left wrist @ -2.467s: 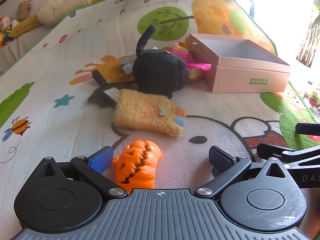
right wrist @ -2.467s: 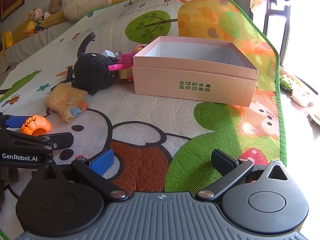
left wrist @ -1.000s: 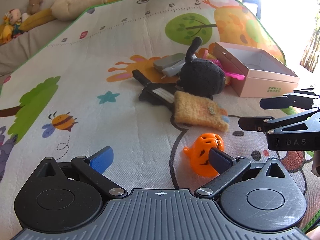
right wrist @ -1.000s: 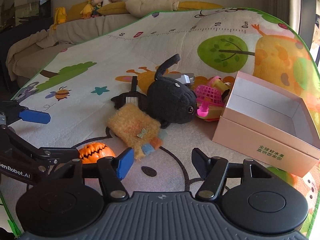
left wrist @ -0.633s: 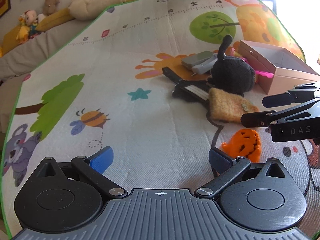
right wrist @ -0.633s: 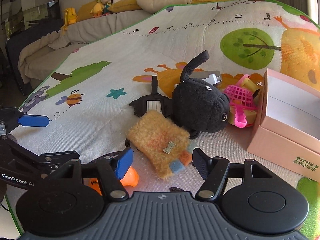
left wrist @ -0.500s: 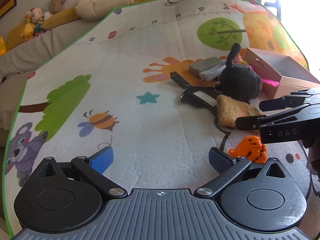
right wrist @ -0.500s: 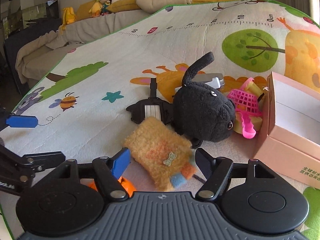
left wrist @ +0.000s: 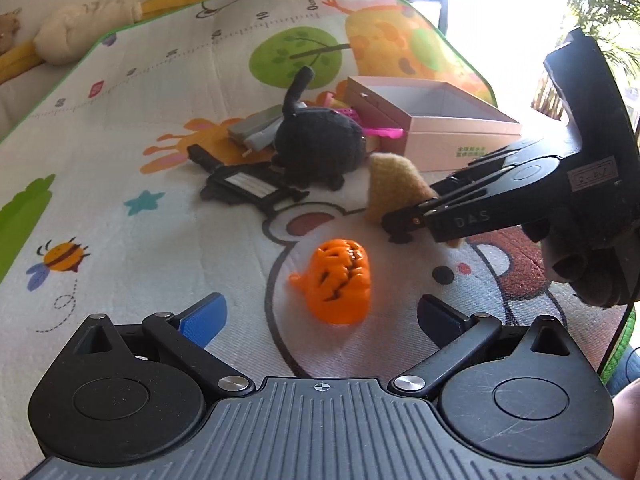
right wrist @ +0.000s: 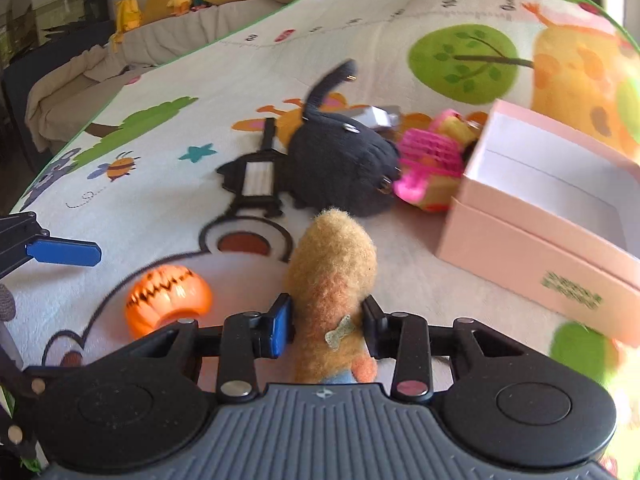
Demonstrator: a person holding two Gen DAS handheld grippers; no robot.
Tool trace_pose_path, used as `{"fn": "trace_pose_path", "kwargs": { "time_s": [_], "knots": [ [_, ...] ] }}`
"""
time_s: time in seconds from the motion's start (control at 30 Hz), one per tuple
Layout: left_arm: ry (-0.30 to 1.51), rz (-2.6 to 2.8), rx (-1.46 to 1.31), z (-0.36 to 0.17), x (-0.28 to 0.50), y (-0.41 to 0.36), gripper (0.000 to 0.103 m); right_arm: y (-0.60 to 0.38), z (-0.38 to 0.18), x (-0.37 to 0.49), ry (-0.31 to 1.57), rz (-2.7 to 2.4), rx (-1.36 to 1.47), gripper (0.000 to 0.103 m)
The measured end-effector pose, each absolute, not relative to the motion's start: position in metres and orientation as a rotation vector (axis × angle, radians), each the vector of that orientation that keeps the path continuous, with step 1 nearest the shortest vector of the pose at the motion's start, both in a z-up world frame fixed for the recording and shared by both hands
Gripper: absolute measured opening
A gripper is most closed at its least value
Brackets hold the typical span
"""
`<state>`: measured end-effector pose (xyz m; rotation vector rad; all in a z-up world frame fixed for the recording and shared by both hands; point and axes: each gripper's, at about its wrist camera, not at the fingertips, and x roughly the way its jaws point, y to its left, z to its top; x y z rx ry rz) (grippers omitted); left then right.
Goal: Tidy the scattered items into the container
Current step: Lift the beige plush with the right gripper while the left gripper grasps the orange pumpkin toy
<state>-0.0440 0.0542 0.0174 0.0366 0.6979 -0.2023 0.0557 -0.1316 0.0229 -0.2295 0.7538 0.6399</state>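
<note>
Gripping the fuzzy yellow pouch, the right gripper has just closed its jaws on the near end, so the rest droops forward over the play mat. Lifting it well clear before swinging toward the open pink box at the mat's right side should keep it off the black plush cat. The left gripper hangs wide open around the orange pumpkin, not touching it.

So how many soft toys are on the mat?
2. The black plush lies mid-mat beside the pink box; the yellow fuzzy one is pinched in the right tongs. Others may hide behind the plush.
</note>
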Motion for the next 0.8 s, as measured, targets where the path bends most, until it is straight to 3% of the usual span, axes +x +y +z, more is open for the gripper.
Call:
{"fn": "trace_pose_path", "kwargs": {
  "time_s": [0.27, 0.43, 0.53, 0.8],
  "knots": [
    [0.719, -0.314, 0.027, 0.011, -0.027, 0.022, 0.103, -0.217, 0.026, 0.013, 0.795, 0.549, -0.125, 0.037],
    [0.699, -0.483, 0.010, 0.018, -0.032, -0.002, 0.103, -0.227, 0.029, -0.008, 0.798, 0.600, -0.087, 0.061],
    [0.681, -0.521, 0.036, 0.021, -0.038, -0.009, 0.103, -0.229, 0.034, -0.019, 0.733, 0.606, -0.139, 0.068],
    [0.697, -0.360, 0.145, 0.015, -0.017, 0.008, 0.103, -0.225, 0.026, -0.015, 0.706, 0.626, -0.171, 0.072]
  ]
}}
